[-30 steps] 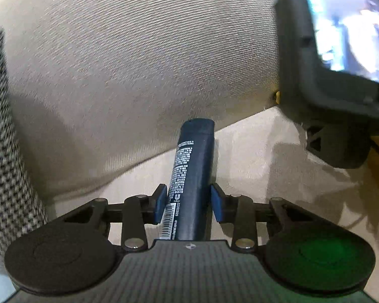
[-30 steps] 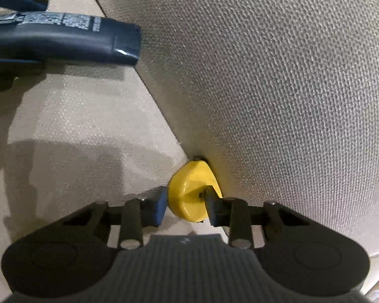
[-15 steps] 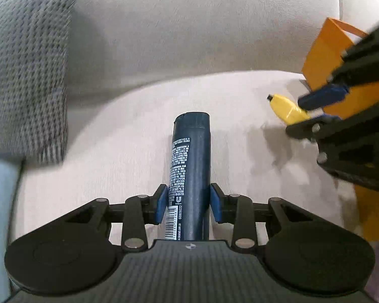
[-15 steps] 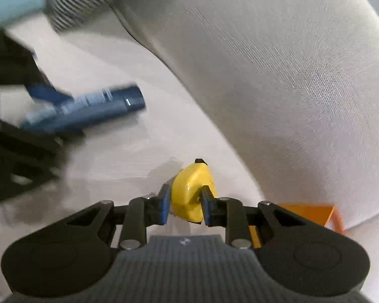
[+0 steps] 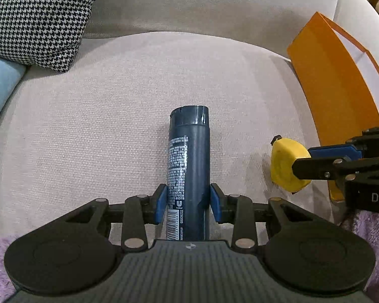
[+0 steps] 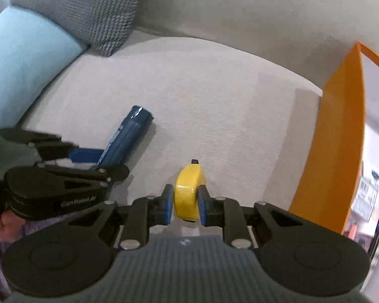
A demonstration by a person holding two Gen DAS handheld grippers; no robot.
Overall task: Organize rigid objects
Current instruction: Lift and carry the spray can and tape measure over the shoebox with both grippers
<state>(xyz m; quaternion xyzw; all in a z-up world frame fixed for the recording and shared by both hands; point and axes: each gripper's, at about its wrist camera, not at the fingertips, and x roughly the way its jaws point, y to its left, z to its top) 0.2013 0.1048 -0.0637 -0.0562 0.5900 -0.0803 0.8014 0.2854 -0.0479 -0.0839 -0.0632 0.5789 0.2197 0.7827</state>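
Left gripper (image 5: 188, 203) clamps the dark blue spray can (image 5: 189, 166) over the sofa seat (image 5: 88, 139)

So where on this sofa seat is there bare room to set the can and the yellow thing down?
The widest bare stretch of the sofa seat runs from the houndstooth cushion to the dark blue spray can. A narrower strip lies between the can and the yellow tape measure. It is crowded by the orange box.
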